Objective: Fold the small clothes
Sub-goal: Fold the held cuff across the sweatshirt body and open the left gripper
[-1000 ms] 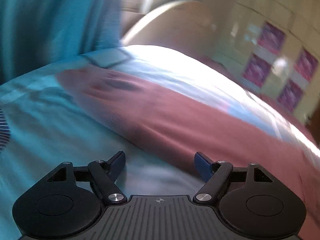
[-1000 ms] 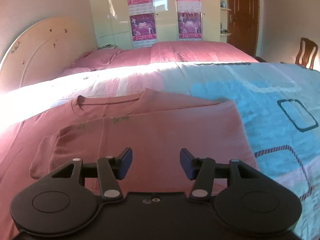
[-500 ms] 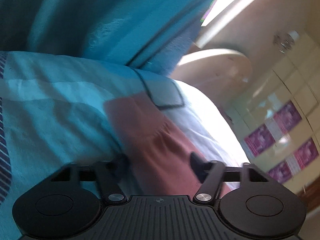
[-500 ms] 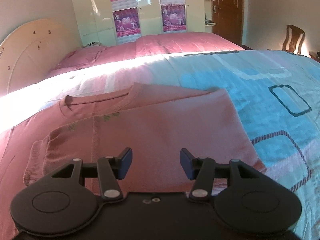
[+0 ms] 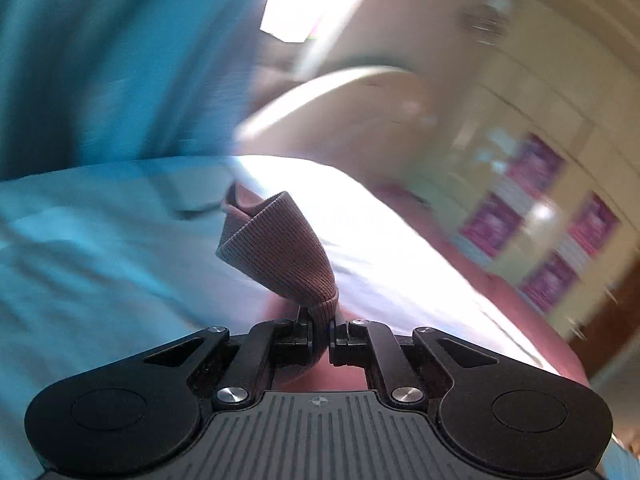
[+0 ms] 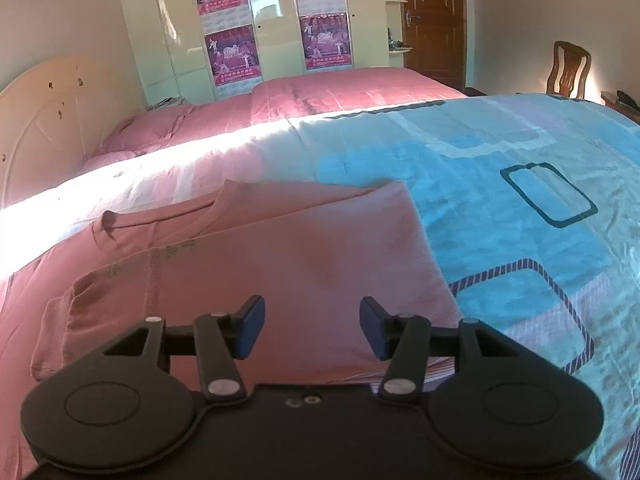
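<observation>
A dusty pink knit top [image 6: 288, 256] lies flat on the bed, its right side folded in over the body, neck toward the headboard. My right gripper [image 6: 312, 330] is open and empty, hovering over the top's lower part. My left gripper [image 5: 320, 328] is shut on a ribbed edge of the pink top [image 5: 280, 252], and the pinched cloth stands up in front of the fingers. The left wrist view is blurred.
The bedspread [image 6: 520, 216] is blue and white with rectangle patterns. A pink bed cover [image 6: 340, 92] lies beyond. A cream headboard [image 6: 48, 108], a wardrobe with purple posters [image 6: 276, 20], a wooden door [image 6: 432, 16] and a chair [image 6: 568, 68] stand behind. A teal curtain [image 5: 100, 60] hangs left.
My left gripper has closed on the edge of the pink top and lifted it. My right gripper has stayed open and drifted slightly over the top.
</observation>
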The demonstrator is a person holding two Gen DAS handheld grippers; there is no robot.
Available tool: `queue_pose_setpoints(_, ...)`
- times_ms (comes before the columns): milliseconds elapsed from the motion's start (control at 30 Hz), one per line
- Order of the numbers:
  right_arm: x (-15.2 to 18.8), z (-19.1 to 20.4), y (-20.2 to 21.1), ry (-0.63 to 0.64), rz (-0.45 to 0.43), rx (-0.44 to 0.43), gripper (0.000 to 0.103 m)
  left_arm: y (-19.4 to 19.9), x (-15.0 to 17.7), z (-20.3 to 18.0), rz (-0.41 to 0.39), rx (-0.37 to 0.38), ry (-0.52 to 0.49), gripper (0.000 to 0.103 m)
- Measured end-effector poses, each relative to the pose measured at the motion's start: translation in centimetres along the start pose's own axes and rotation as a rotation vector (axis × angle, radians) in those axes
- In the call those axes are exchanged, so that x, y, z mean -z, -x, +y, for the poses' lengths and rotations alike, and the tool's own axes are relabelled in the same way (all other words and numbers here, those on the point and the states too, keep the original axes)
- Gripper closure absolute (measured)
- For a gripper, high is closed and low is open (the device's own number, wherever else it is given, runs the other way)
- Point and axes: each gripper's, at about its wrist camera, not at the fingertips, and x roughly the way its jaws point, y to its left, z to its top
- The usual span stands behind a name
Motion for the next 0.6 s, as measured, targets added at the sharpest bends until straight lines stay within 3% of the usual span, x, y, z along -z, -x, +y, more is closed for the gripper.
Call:
queue_pose_setpoints(167,0.3,-1.1,-0.2,-0.023,0.001,-0.029,0.052,1.7,3.4,-10.3,0.092,0.16,-0.192,0.097)
queue_pose_setpoints(367,0.5,-2.8,0.4,-0.059,0.002,-0.062,0.052,2.0,10.1,-22.3,0.205,0.242,-0.49,0.097)
queue_pose_setpoints(600,0.7,-5.4,1.3,-0.093,0.004,-0.1,0.052,4.4,17.9,-33.6,0.279,0.38,-0.72,0.097)
